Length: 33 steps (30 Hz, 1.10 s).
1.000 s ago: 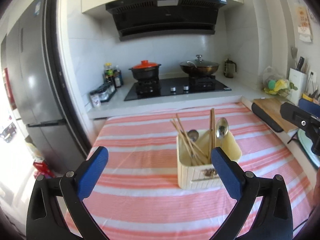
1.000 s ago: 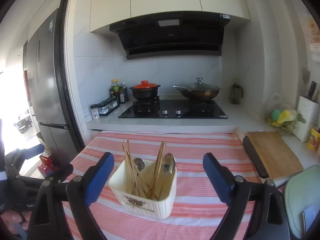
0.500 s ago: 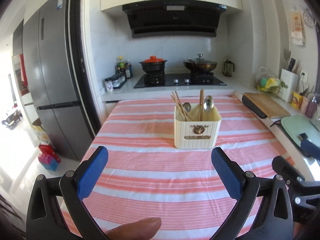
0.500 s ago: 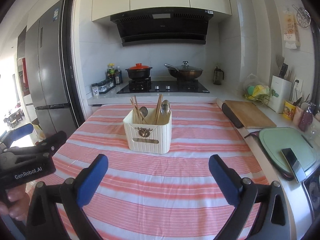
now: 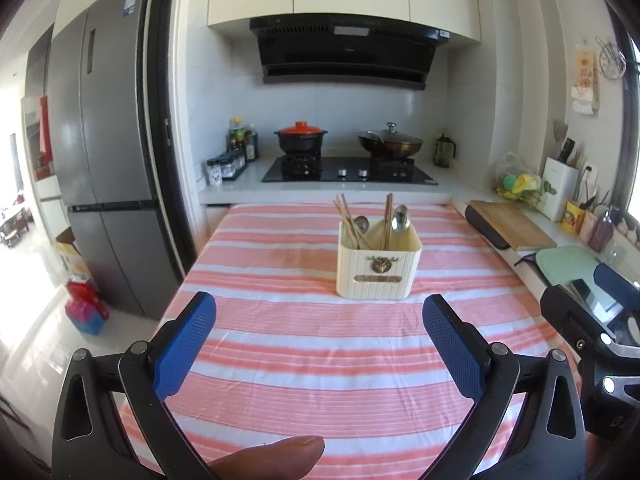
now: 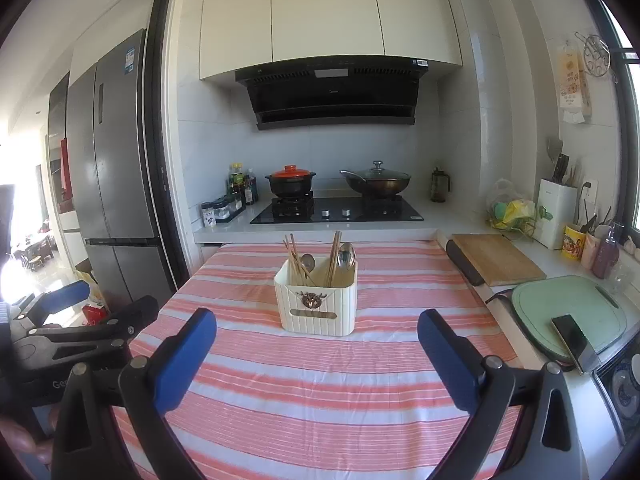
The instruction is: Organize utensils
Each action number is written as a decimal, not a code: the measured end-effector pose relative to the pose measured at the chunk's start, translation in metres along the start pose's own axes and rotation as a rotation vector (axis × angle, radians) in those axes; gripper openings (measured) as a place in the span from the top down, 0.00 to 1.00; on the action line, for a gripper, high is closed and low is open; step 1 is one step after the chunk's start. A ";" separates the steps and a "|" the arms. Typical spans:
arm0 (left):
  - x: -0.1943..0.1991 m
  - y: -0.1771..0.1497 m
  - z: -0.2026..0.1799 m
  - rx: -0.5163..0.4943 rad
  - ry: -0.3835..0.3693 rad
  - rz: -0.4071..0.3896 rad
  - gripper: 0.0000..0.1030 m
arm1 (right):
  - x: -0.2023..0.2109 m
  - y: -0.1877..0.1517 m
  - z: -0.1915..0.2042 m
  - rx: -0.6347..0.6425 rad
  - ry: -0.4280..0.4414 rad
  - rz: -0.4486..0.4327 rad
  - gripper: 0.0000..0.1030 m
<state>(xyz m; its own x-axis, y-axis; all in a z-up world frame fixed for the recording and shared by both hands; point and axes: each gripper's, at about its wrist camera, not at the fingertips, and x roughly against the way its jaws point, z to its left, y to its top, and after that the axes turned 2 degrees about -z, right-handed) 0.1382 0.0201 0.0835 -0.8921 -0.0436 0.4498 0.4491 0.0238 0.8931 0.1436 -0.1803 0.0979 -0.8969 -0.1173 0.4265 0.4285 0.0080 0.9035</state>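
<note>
Your utensil holder: cream, ribbed, boxy, rounded corners, upright on the striped desk, toward its far half. Front face carries a bronze emblem above a tan label strip.

Contents, all standing handle-down and leaning:
- left side: a bundle of wooden chopsticks tilted left, with a small metal spoon just beside them, bowl up
- right side: a pair of chopsticks near vertical, with a larger shiny spoon next to them, bowl up

Whether a divider splits the two sides, you can't tell from either wrist view.
</note>
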 end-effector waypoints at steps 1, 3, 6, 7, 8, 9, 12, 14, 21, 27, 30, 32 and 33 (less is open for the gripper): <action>0.001 0.000 -0.001 -0.004 -0.002 0.001 0.00 | 0.001 -0.001 0.001 0.005 0.001 0.000 0.01; 0.004 0.000 -0.001 -0.005 -0.007 0.000 0.00 | 0.002 -0.002 0.003 0.014 0.001 0.001 0.01; 0.007 0.001 -0.003 -0.009 -0.005 -0.006 0.00 | 0.007 -0.002 0.004 0.025 0.002 -0.005 0.01; 0.007 0.001 -0.004 -0.013 -0.003 -0.007 0.00 | 0.008 -0.002 0.004 0.027 0.000 -0.006 0.01; 0.006 0.000 -0.005 -0.015 -0.003 -0.006 0.00 | 0.010 -0.002 0.004 0.030 -0.002 -0.007 0.01; 0.006 0.000 -0.006 -0.016 -0.003 -0.005 0.00 | 0.011 -0.002 0.004 0.032 -0.005 -0.009 0.01; 0.005 -0.001 -0.009 -0.020 -0.002 0.001 0.00 | 0.014 -0.002 0.004 0.036 -0.012 -0.015 0.01; 0.004 -0.001 -0.010 -0.023 0.000 0.004 0.00 | 0.015 -0.002 0.005 0.042 -0.019 -0.014 0.01; 0.004 -0.001 -0.011 -0.024 0.009 0.007 0.00 | 0.015 -0.003 0.003 0.044 -0.030 -0.014 0.01; 0.001 -0.004 -0.011 -0.040 0.046 0.004 0.00 | 0.012 -0.005 0.004 0.053 -0.029 -0.006 0.01; 0.000 -0.004 -0.012 -0.042 0.049 0.005 0.00 | 0.011 -0.005 0.004 0.050 -0.035 -0.002 0.01; 0.000 -0.004 -0.012 -0.042 0.048 0.005 0.00 | 0.011 -0.006 0.003 0.049 -0.041 -0.001 0.01; -0.001 -0.004 -0.012 -0.042 0.050 0.004 0.00 | 0.011 -0.006 0.002 0.049 -0.046 -0.001 0.01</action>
<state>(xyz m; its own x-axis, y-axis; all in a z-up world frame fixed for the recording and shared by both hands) 0.1376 0.0078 0.0794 -0.8872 -0.0936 0.4518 0.4553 -0.0182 0.8902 0.1310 -0.1795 0.0977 -0.9017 -0.0715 0.4265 0.4232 0.0570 0.9042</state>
